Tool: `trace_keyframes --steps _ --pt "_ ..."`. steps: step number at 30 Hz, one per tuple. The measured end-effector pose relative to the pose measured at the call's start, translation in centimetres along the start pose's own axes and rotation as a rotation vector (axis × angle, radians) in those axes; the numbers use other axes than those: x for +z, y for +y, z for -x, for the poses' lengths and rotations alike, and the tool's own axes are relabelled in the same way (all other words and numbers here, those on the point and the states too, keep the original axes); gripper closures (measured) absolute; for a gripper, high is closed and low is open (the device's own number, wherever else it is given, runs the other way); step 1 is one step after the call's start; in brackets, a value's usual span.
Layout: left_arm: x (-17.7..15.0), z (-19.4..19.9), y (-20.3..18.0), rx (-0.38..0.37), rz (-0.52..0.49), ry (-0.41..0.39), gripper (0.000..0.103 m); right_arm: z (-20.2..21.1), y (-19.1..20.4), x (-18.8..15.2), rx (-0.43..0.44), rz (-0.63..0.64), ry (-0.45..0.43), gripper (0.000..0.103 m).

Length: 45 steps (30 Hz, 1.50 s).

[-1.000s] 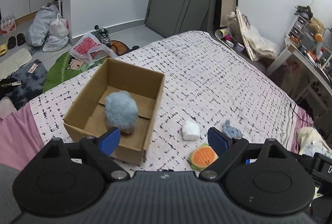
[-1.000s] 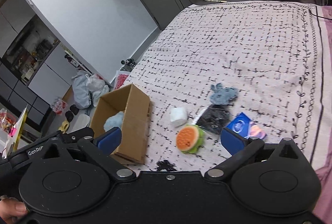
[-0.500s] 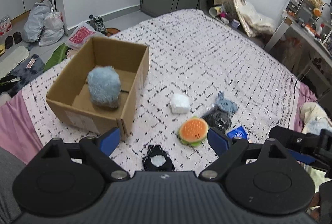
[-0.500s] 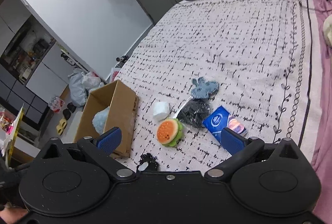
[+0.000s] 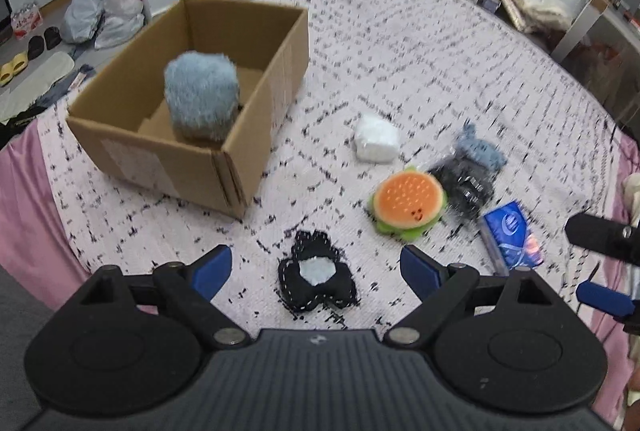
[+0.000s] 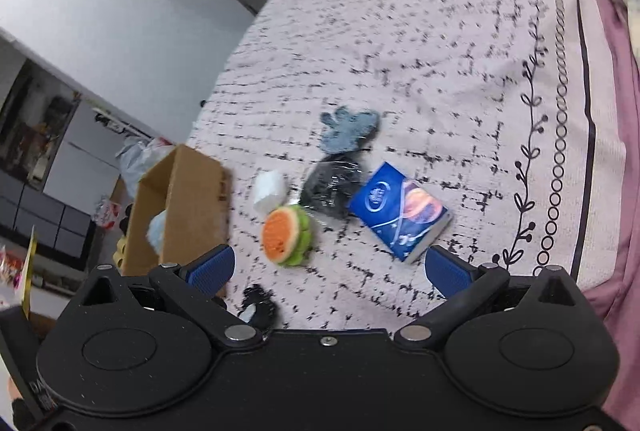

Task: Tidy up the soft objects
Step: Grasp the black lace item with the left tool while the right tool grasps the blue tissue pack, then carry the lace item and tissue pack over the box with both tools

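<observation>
Left claw [image 5: 316, 267]: fingers spread wide, holding nothing, poised above the near edge of the bed [image 5: 400, 43], directly over a black plush [image 5: 316, 281] with a pale centre patch. Right claw [image 6: 328, 269]: likewise spread and empty, above the same cluster of items; in the left wrist view part of it appears at the right margin [image 5: 600, 263].

Cardboard box [image 5: 192, 111]: open-topped, resting on the patterned bedspread to the left of the loose items. Inside it stands a fluffy blue-grey block [image 5: 202, 95], against the right-hand wall of the box. In the right wrist view only a corner of this block [image 6: 158, 231] shows above the box [image 6: 184, 207] rim.

Loose items on the bed, right of the box: a white cube [image 5: 377, 143]; a burger plush [image 5: 408, 203], orange top, green edge, just beside a black item in clear wrap [image 5: 466, 183]; a small blue-grey plush [image 5: 480, 151] touching the far end of that wrapped item; and a blue tissue pack [image 5: 512, 235] lying nearest the right claw. The right wrist view shows the same group: cube [image 6: 269, 191], burger [image 6: 286, 235], wrapped item [image 6: 332, 187], blue-grey plush [image 6: 348, 129], tissue pack [image 6: 400, 211] and, partly hidden by the claw body, the black plush [image 6: 258, 307].

Both views are somewhat blurred.
</observation>
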<state>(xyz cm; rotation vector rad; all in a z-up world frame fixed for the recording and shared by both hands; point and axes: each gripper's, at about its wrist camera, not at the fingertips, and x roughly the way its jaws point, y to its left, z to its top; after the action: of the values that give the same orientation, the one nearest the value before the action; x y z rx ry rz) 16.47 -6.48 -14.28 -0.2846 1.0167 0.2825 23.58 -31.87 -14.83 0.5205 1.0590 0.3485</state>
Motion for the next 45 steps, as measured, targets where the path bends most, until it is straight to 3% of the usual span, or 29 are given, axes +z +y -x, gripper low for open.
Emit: trace_keyframes --steps 10,19,21,26,29,32,36,45 --pt "-0.9 -3.9 -0.3 0.042 0.002 0.059 0.013 -3.4 -1.0 1.3 -0.102 -0.006 0.028 0.000" --pt "-1.0 -6.1 -0.4 0.038 0.026 0.091 0.017 -6.3 0.2 1.3 -0.265 0.212 0.039 0.000" --pt "-1.0 -6.2 -0.4 0.031 0.022 0.080 0.022 -6.8 0.4 1.3 -0.274 0.243 0.043 0.001" --pt "-0.9 -6.3 -0.2 0.013 0.016 0.068 0.050 -7.9 1.1 0.9 -0.311 0.332 0.040 0.001" --pt "-0.9 -6.3 -0.1 -0.008 0.021 0.064 0.060 -8.6 1.2 0.9 -0.344 0.362 0.049 0.002" --pt "-0.8 -6.2 0.0 -0.026 0.028 0.061 0.063 -9.0 1.1 0.9 -0.349 0.372 0.048 0.012" --pt "-0.7 -5.7 0.0 -0.046 0.032 0.050 0.064 -9.2 1.2 0.5 -0.381 0.417 0.050 0.038" --pt "-0.3 -2.5 -1.1 -0.119 -0.019 -0.012 0.064 -6.5 0.4 0.9 -0.331 0.323 0.007 0.041"
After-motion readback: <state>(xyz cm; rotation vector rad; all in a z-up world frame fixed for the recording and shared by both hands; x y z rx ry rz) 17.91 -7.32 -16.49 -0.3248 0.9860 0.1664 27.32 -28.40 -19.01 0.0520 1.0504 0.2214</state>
